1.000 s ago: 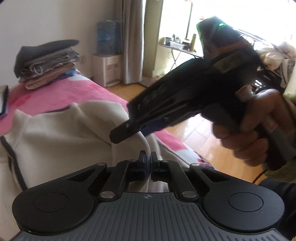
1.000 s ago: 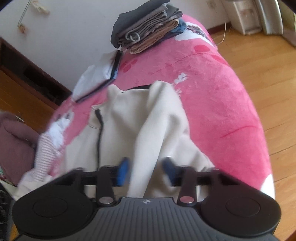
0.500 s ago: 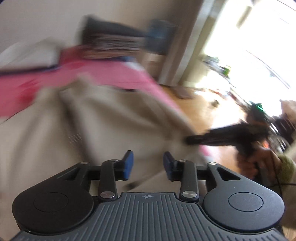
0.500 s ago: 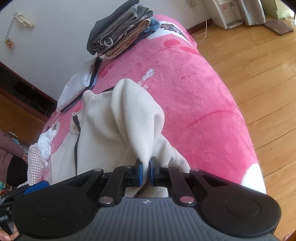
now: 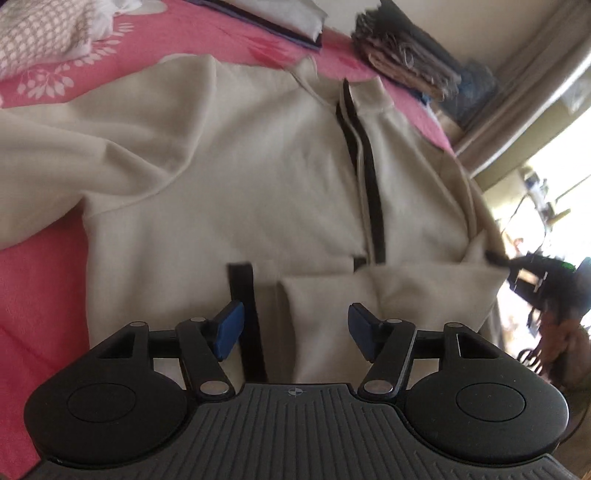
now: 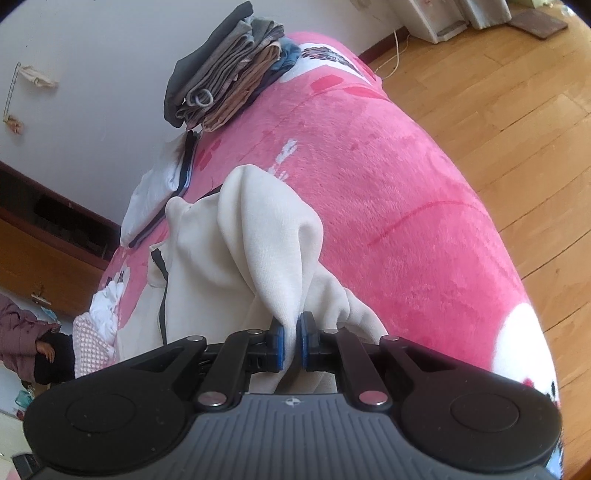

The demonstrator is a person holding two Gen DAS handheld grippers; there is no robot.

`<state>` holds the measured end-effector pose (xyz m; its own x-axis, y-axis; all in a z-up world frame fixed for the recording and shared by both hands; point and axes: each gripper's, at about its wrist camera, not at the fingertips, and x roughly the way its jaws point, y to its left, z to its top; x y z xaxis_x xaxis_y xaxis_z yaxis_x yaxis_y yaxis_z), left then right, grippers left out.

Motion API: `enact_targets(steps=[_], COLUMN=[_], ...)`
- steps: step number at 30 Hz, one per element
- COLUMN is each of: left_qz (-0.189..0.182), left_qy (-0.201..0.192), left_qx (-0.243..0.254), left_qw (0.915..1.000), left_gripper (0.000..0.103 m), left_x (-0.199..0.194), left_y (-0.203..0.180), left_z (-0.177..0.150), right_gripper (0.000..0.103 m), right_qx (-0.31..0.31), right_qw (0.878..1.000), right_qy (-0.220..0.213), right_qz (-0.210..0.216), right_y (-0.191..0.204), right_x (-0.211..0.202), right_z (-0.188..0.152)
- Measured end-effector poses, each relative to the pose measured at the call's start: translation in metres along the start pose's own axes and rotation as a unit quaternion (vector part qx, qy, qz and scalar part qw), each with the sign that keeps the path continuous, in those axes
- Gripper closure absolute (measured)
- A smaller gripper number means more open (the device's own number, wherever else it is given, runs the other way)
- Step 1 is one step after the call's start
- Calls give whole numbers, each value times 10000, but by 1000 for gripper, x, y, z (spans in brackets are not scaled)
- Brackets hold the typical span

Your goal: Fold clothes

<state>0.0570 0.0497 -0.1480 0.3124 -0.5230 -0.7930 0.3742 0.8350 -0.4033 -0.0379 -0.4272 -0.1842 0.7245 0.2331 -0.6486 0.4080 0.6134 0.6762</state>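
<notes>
A cream zip-up sweatshirt [image 5: 258,177] with a black zipper lies spread on the pink bed cover [image 5: 40,280]. My left gripper [image 5: 293,326] hovers above its folded-up hem; its jaws are opening and the blue pads grip nothing. The cloth lies below the gap. In the right wrist view the same sweatshirt [image 6: 229,251] bunches up. My right gripper [image 6: 290,341] is shut on a pinched fold of its cream cloth. From the left wrist view the right gripper [image 5: 495,257] shows at the garment's right edge.
A stack of folded clothes [image 6: 225,86] sits at the far end of the bed. A white garment with dark trim [image 6: 159,192] lies near it. A pink-and-white checked cloth [image 5: 40,33] lies at the far left. Wooden floor [image 6: 517,92] runs along the bed's right side.
My left gripper let go of the cream cloth, opened, and swung left over the sweatshirt's hem. My right gripper closed on a fold of the sweatshirt and sank a little.
</notes>
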Motion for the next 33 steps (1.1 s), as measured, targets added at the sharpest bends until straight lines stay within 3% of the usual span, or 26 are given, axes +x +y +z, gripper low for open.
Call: enact_targets(steps=[5,8,11,14,18,19,22,25,28,33], left_qz=[415,371,245,235,281,269,220,251,528,1129], left_qy=[-72,-194,-322,-489,-902,-1026,-1446,-1731,-1710,-1056], left_qx=[810,927,850,848,449,313,-246,-874,-1383,-2250], left_qw=[9958,9948,9956,9949,9945,9939,9889,9807,9741,9620], left_gripper=[41,44,61,99,103,103,103,103,103,103], left_x=[9,14,16,15,4,-4,-30,-51,-51,-26], left_y=[-18,-22,-23,-26,-26,-25,-16,0,17,43], left_z=[-9,-14,-15,-20,-17,-16,-5,4,4,-10], right_gripper=[94,93,93,93,83,77,62,59,59,59], right_qx=[104,151,188,202,288,333,350,367,374,546], right_qw=[9999,9999,9998,9996,9989,9984,9947,9904,9902,9922], right_qy=[-32,-52,-93,-151,-296,-385,-900,-1297,-1312,-1076], right_qz=[27,42,52,83,201,242,349,321,293,297], right_y=[-1,-2,-3,-4,-6,-8,-12,-20,-26,-36], right_x=[0,0,-1,-1,-7,-11,-33,-52,-57,-48], right_z=[-1,-2,-4,-6,-8,-9,-14,-22,-29,-39])
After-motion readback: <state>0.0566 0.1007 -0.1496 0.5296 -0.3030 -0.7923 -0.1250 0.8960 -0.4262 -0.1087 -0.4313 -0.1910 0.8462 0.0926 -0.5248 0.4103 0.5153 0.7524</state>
